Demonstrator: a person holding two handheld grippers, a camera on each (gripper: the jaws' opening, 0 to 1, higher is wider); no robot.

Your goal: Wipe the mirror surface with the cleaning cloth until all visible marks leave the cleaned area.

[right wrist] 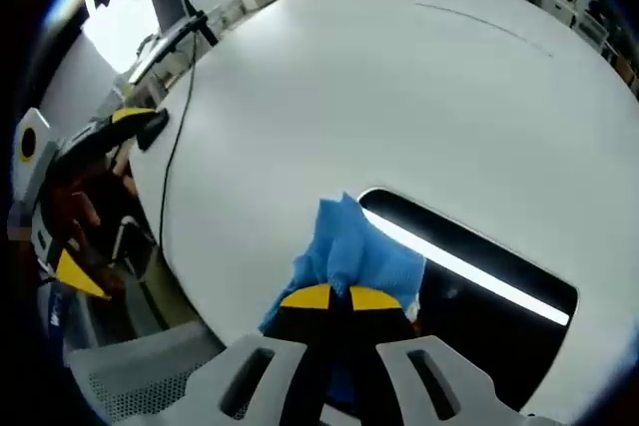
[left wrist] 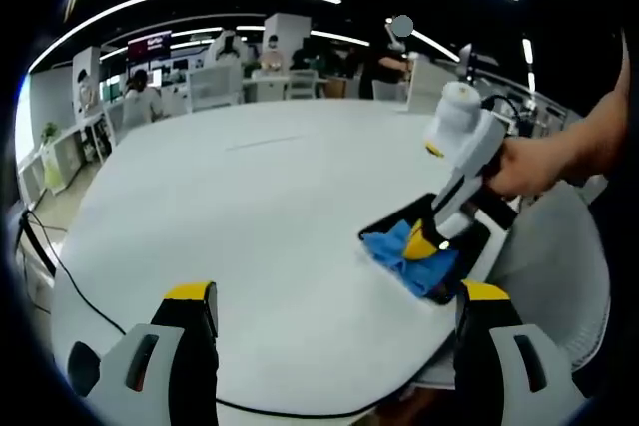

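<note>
While pinched in right tool (right wrist: 337, 298), cloth (right wrist: 351, 246) on mirror (right wrist: 479, 276)

We see bright, even ceiling strip lighting; one strip glares in the mirror (right wrist: 469, 266) just ahead of the right gripper (right wrist: 332, 297). Edges bow strongly; the background blurs.

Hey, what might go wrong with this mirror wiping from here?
The mirror lies near the table edge, with nothing holding it; the left claw hangs open, so a hard stroke might slide it off. The right claw pinches just a bunched corner of the blue cloth, which might slip free.
</note>
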